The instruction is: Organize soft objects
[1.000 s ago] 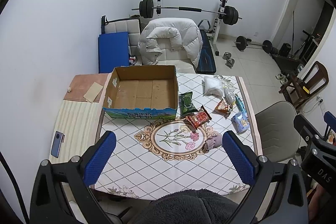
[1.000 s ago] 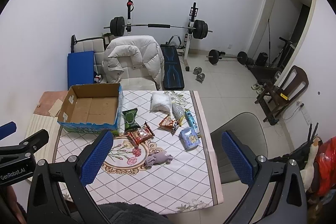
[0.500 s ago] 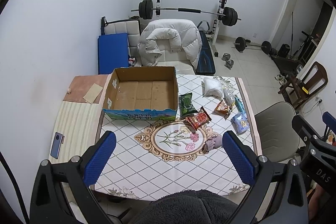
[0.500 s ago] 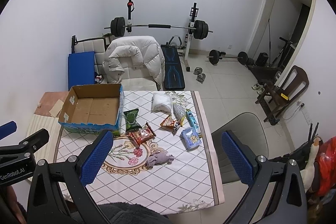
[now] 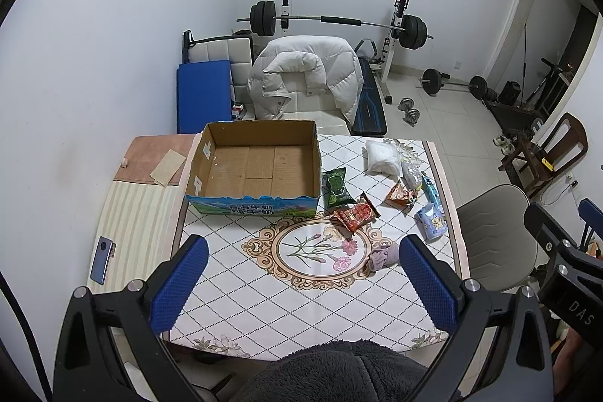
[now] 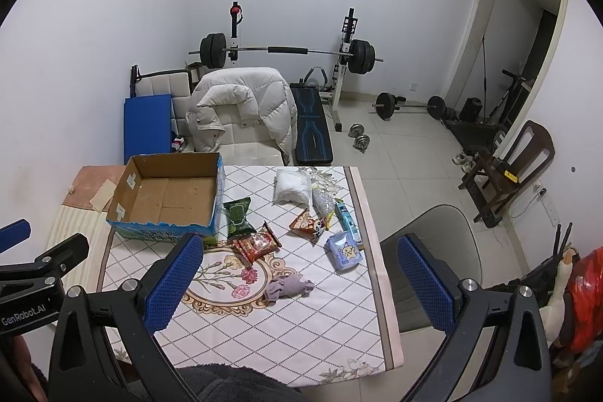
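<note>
Basically nothing's done yet, judging by the layout. Open brown cardboard box w/ blue printed sides sits at the far left of the surface, which carries a white diamond-pattern cloth, and the box is empty inside. All the soft stuff lies loose to its right: green snack packet just beside the box wall, red snack packet touching its near end, white plastic-wrapped soft bundle at the far edge, clear crinkly bag next to that, orange triangular packet, light-blue tissue pack and a blue tube near the right edge, and a crumpled lilac cloth closest to the person, on the rim of the floral medallion.

Left gripper hangs above the near edge, fingers spread wide, nothing between them. Right gripper same: fingers released wide, empty, high over the surface w/ the lilac cloth roughly between them in view.

So approx. everything's left to do: each item presumably needs picking and dropping in the box. Lilac cloth looks the nearest first pick for the right side. Grey phone on the striped mat left of the surface isn't part of it, prob.
</note>
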Motion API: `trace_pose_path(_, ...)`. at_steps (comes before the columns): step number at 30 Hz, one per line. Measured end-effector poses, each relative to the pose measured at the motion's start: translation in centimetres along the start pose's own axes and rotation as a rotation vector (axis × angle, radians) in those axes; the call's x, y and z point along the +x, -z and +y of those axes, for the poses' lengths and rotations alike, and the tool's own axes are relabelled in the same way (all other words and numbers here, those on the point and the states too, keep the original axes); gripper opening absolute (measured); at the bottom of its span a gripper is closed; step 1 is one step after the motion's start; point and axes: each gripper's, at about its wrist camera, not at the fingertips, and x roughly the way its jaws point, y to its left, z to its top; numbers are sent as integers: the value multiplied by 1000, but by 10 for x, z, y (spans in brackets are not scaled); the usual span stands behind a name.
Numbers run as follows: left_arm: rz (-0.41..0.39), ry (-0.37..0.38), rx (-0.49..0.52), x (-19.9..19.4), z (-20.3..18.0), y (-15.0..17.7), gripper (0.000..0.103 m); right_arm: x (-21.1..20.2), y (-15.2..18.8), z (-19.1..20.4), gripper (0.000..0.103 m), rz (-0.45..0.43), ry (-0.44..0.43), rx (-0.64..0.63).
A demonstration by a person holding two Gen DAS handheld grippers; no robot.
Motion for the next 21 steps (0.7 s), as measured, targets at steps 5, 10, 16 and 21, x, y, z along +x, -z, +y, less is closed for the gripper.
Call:
trace_pose_path(5,-2,0,1,0,1,1,103,0,0,0,103,-2,0,-1)
trace_pose_path(10,-3,2,0,0,2,2,103,0,1,2,103,-2,-4,-2)
trace_pose_path(16,12,6,18,31,-5,-17,103,36,-3,-16,103,55,-30,36)
trace_pose_path(21,134,-36,94,132,-32,-47,103,146,0,-72,103,246,-41,121)
